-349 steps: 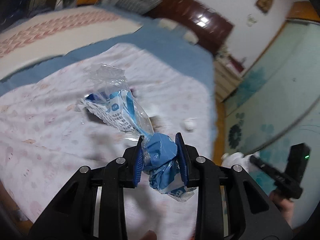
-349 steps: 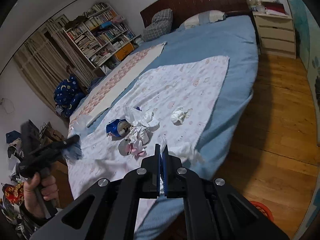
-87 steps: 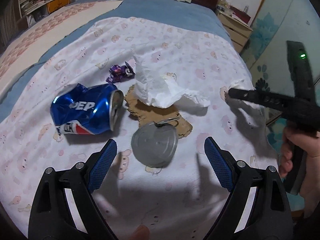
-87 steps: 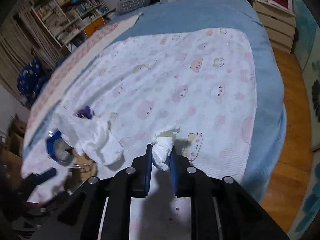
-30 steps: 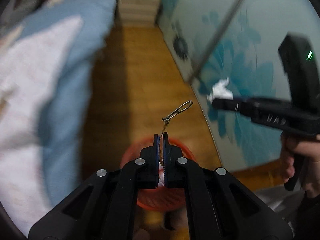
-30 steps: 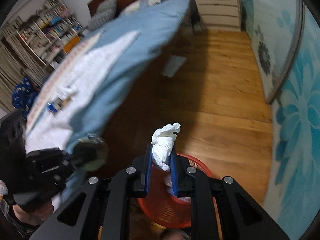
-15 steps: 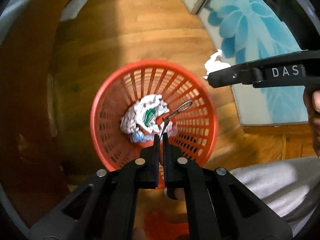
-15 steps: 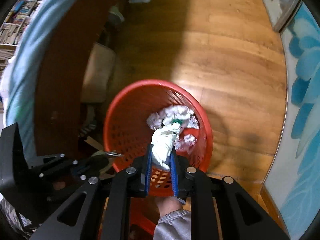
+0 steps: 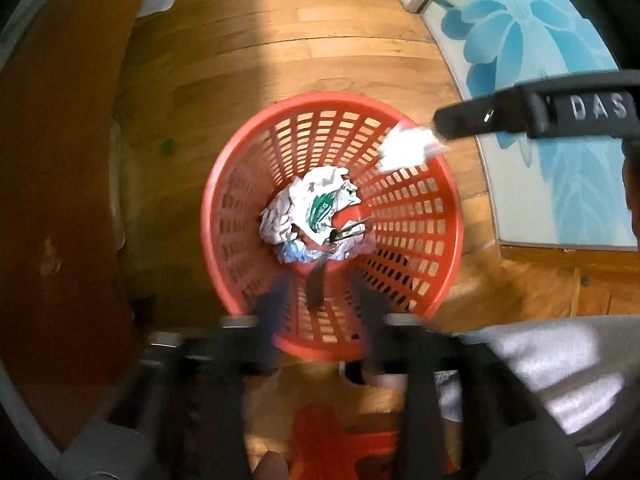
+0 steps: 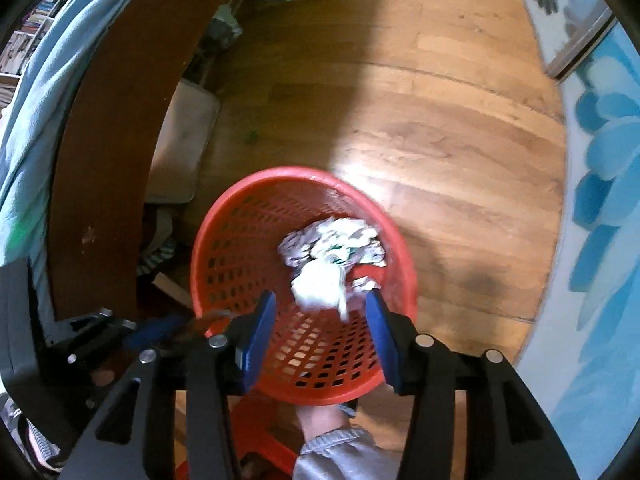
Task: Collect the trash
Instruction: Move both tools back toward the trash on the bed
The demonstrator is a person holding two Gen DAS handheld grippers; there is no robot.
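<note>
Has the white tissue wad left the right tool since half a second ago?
Yes. The tissue wad is loose between the open right tool, dropping into the red basket.

A home bedroom: blue-sheeted bed [image 10: 36, 92], wooden floor [image 10: 440, 100], bookshelf [image 10: 24, 36].

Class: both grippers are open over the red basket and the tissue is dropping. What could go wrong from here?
1. The white tissue wad falls close to the near side of the red basket, so it may catch on the rim or a blue finger pad.
2. The left gripper is motion-blurred right at the rim; it could knock the light basket over.
</note>
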